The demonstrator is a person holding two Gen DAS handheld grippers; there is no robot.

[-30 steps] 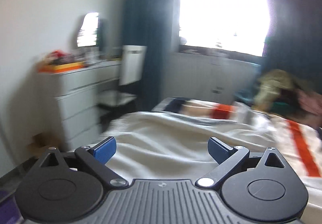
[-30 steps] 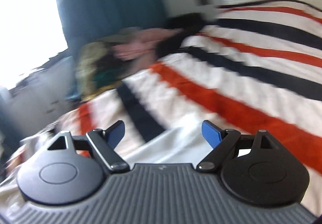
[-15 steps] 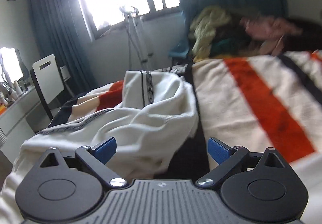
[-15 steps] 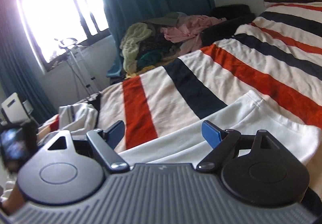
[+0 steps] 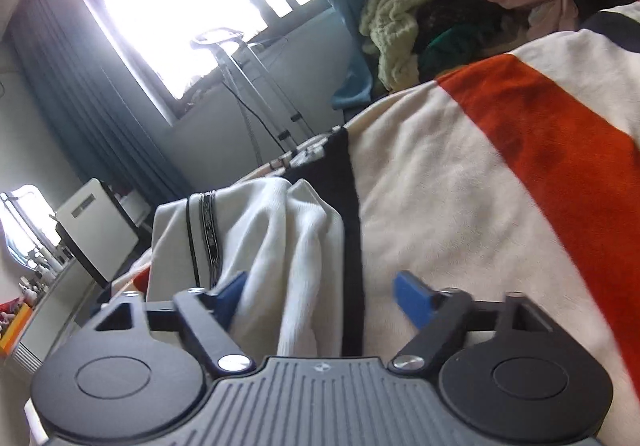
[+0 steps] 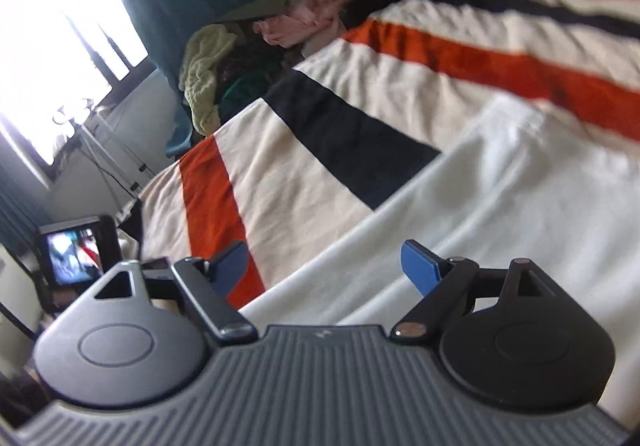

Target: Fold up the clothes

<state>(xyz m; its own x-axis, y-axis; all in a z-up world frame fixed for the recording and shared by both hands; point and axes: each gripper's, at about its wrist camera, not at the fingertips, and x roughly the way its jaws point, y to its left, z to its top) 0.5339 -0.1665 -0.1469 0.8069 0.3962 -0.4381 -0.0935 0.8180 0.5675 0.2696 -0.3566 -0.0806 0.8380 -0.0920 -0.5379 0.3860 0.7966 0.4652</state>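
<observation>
A white garment with a black patterned trim lies crumpled on the striped bed. In the left wrist view its bunched end point(image 5: 260, 238) sits right in front of my left gripper point(image 5: 320, 294), which is open and empty, with the cloth between its blue fingertips. In the right wrist view a flatter white stretch of cloth point(image 6: 500, 197) lies under and ahead of my right gripper point(image 6: 326, 266), which is open and empty just above its edge.
The bed cover point(image 6: 304, 173) has orange, black and cream stripes. A pile of other clothes point(image 5: 460, 13) lies at the far side by the dark curtain. A metal stand point(image 5: 248, 85) is below the bright window, and a white dresser point(image 5: 48, 310) is at the left.
Both grippers have come down closer to the bed and tilted. The left one has moved in on the bunched white cloth, the right one lower over the flat white cloth. Both stay open.
</observation>
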